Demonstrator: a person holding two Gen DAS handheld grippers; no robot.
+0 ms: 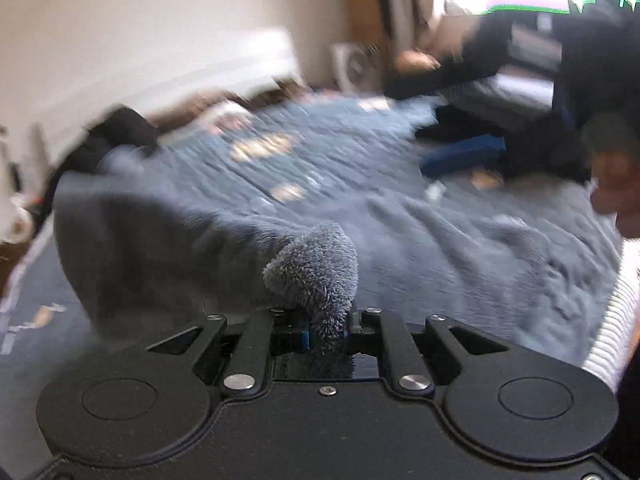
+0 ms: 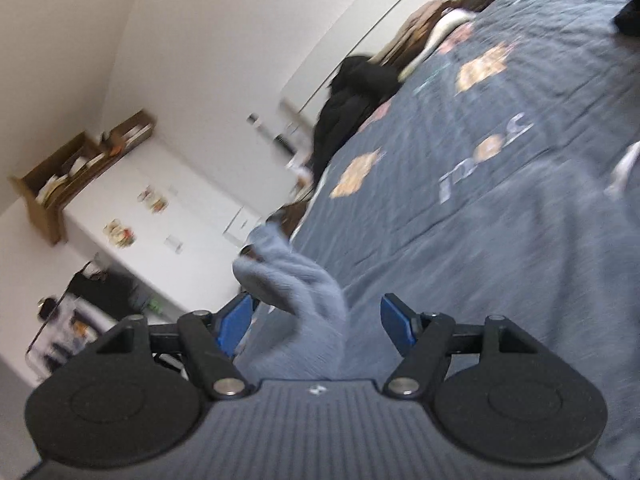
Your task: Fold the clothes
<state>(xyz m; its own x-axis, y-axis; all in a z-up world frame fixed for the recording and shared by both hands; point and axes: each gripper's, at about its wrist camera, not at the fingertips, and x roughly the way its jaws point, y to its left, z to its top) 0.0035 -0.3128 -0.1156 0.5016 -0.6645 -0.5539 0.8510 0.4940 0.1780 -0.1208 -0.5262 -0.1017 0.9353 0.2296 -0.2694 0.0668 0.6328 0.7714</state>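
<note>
A fluffy grey-blue garment lies spread over the bed, blurred by motion. My left gripper is shut on a bunched fold of it, which sticks up from between the fingers. In the right wrist view, a corner of the same fluffy garment rises between the blue pads of my right gripper. Those pads stand wide apart, so the gripper is open and the cloth sits loose in the gap.
The bed has a dark grey quilt with orange prints. A black clothing pile lies at the quilt's far edge. A blue object and dark clothes lie at the right. A person's hand shows at the right edge. White drawers stand beside the bed.
</note>
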